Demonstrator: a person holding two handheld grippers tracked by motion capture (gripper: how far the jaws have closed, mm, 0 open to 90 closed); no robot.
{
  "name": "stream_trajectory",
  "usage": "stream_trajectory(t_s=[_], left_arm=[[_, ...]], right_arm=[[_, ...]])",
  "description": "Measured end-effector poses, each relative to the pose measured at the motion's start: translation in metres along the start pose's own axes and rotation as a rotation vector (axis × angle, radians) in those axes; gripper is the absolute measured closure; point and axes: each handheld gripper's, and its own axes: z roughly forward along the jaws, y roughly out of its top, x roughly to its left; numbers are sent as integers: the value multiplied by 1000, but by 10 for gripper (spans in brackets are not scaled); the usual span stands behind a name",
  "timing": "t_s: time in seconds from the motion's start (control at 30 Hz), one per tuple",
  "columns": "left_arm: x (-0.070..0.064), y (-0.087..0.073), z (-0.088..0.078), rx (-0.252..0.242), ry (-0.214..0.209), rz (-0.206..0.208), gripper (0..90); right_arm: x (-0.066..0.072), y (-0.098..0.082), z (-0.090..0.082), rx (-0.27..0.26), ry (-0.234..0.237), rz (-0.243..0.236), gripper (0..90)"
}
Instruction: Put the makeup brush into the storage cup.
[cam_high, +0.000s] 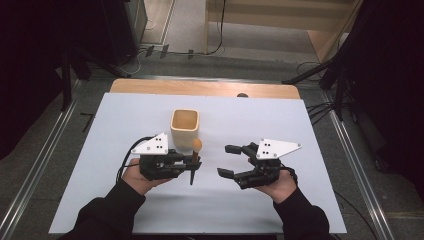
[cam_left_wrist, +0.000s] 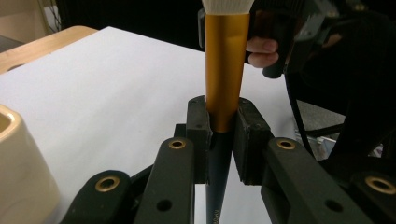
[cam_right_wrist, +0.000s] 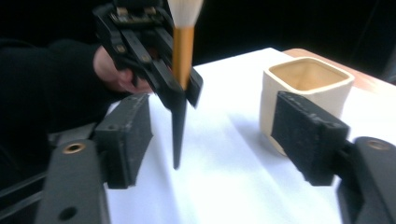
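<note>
A makeup brush (cam_high: 195, 159) is pinched upright by the left gripper (cam_high: 192, 162), bristles up; the cup (cam_high: 185, 127) sits just beyond it. The right gripper (cam_high: 231, 161) is held spread, empty, beside it.

open table around lone cup (cam_high: 185, 128)

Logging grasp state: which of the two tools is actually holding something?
The left tool: its jaws are shut on the makeup brush, held upright beside the cream cup. The right tool is open.
</note>
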Motion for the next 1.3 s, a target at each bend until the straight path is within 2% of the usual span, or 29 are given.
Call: stream_trajectory(t_s=[0.03, 0.1, 0.23, 0.47, 0.53, 0.83, 0.97, 1.3], left_arm=[[0, 0, -1, -1, 3, 3, 785], [1, 0, -3, -5, 17, 2, 785], [1, 0, -5, -14, 29, 1, 785], [2, -2, -10, -38, 68, -5, 785], [4, -2, -12, -45, 74, -11, 785], [5, -3, -22, -60, 132, -6, 785], [7, -4, -27, -69, 148, -10, 785], [11, -4, -37, -88, 189, -20, 785]], right_arm=[[0, 0, 0, 0, 0, 0, 274], [2, -5, 0, 19, -38, -31, 255], [2, -9, -3, 12, -42, -26, 239], [-2, -17, -11, 4, -75, -19, 223], [-3, -19, -13, 2, -91, -37, 219], [-5, -30, -25, 17, -127, -24, 218], [-6, -34, -34, 7, -147, -14, 218], [-9, -39, -44, 7, -175, 1, 218]])
